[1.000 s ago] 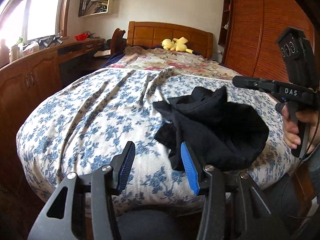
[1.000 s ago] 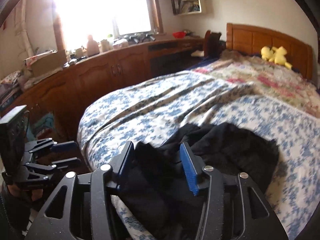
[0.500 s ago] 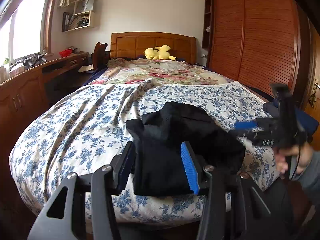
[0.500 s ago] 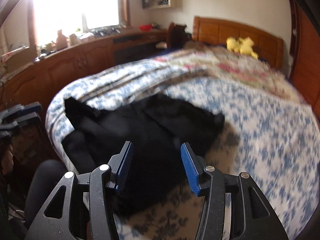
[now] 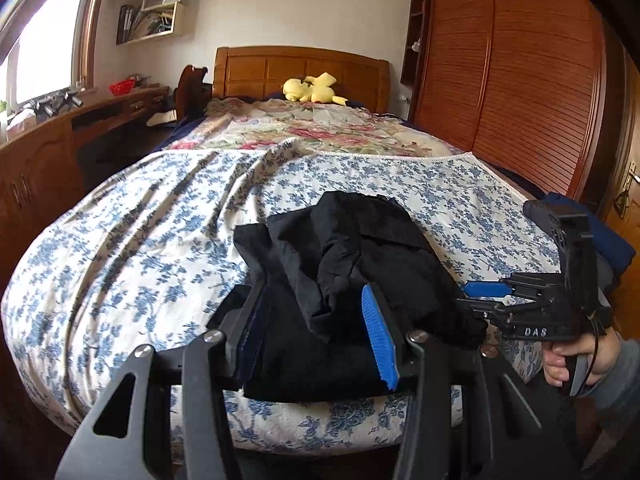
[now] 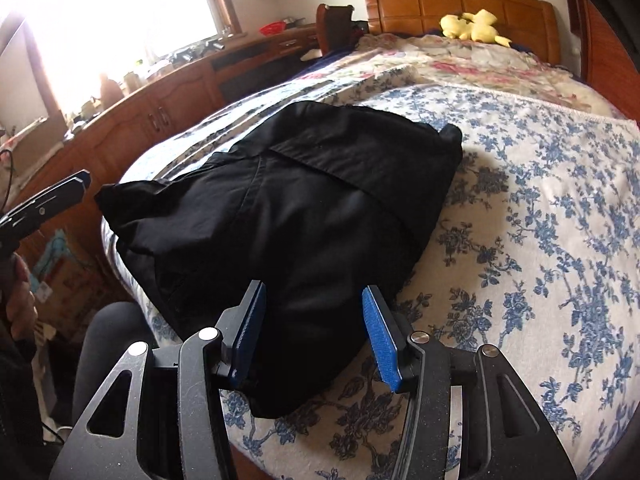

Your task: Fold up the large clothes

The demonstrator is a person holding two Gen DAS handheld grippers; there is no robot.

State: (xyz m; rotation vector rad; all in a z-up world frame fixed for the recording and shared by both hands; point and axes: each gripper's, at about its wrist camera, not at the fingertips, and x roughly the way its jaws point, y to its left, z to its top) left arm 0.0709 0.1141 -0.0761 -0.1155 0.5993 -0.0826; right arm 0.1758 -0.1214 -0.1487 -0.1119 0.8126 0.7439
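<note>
Black garment (image 5: 352, 280): lies crumpled in a heap on the bed (image 5: 132, 248), at the foot edge nearest the person, on the blue-flowered cover.
Left gripper (image 5: 316, 332): jaws stand apart with a clear gap; nothing is pinched between the blue pads.
Garment relative to left gripper: directly ahead of and below the fingertips. The near hem fills the gap between the fingers in this view, but whether cloth touches a pad cannot be told.
Right gripper (image 6: 316, 332): jaws also apart, holding nothing.
Garment relative to right gripper: spreads ahead and to the left of the fingers. Its near corner lies in line with the gap; contact cannot be told.
Right gripper seen from left wrist camera (image 5: 480, 296): sits to the right of the left gripper, just beside the garment's right edge, with a hand (image 5: 580, 356) around its handle.
Left gripper seen from right wrist camera (image 6: 60, 196): far to the left of the right gripper, near the garment's left corner; only one finger and part of the frame show.
Hidden or unclear: the garment's kind cannot be read from the folds; a flap or band (image 6: 344, 176) crosses its top. The left pad of the left gripper is dark against the black cloth.
Beyond the garment: a yellow plush toy (image 5: 312, 88) lies by the headboard, far ahead of both grippers.
</note>
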